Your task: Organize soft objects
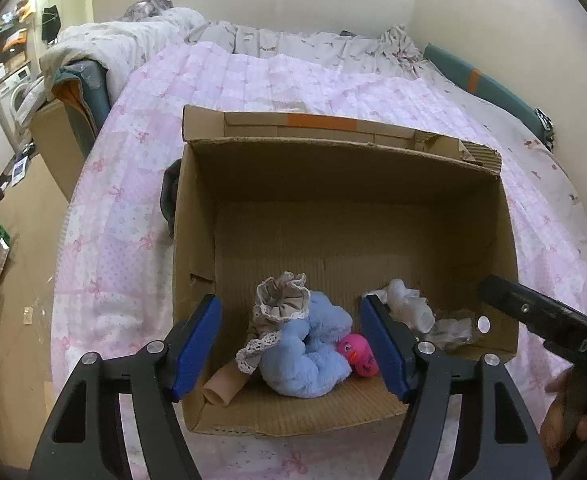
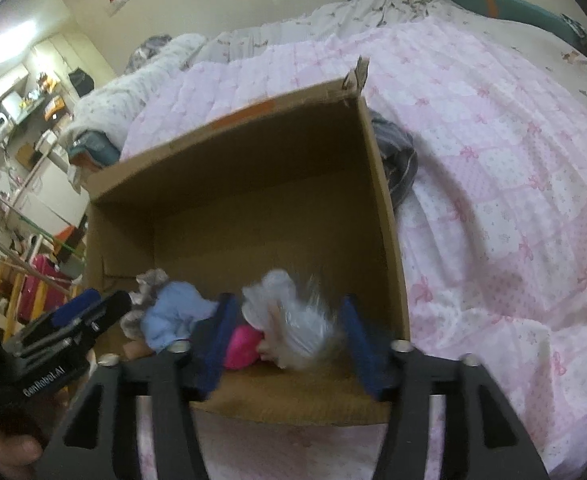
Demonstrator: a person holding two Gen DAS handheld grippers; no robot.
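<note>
An open cardboard box (image 1: 197, 240) sits on a pink bedspread. Near its front wall lie a blue plush toy (image 1: 313, 352), a frilly beige cloth (image 1: 281, 300), a pink rubber duck (image 1: 359, 354), a beige tube (image 1: 223, 388) and a clear plastic bag of white items (image 1: 409, 304). My left gripper (image 1: 291, 346) hangs open over the plush, pads clear of it. My right gripper (image 2: 289, 344) is open above the box (image 2: 381, 208). A blurred white bag (image 2: 289, 320) lies between its blue pads, touching neither. Beside it are the duck (image 2: 243, 346) and plush (image 2: 173, 316).
The pink quilt (image 1: 133, 208) covers the bed around the box. A dark garment (image 2: 397, 160) lies against the box's outer wall. Pillows and bedding are piled at the head (image 1: 125, 40). Left of the bed are the floor, a cardboard carton (image 1: 53, 136) and cluttered shelves.
</note>
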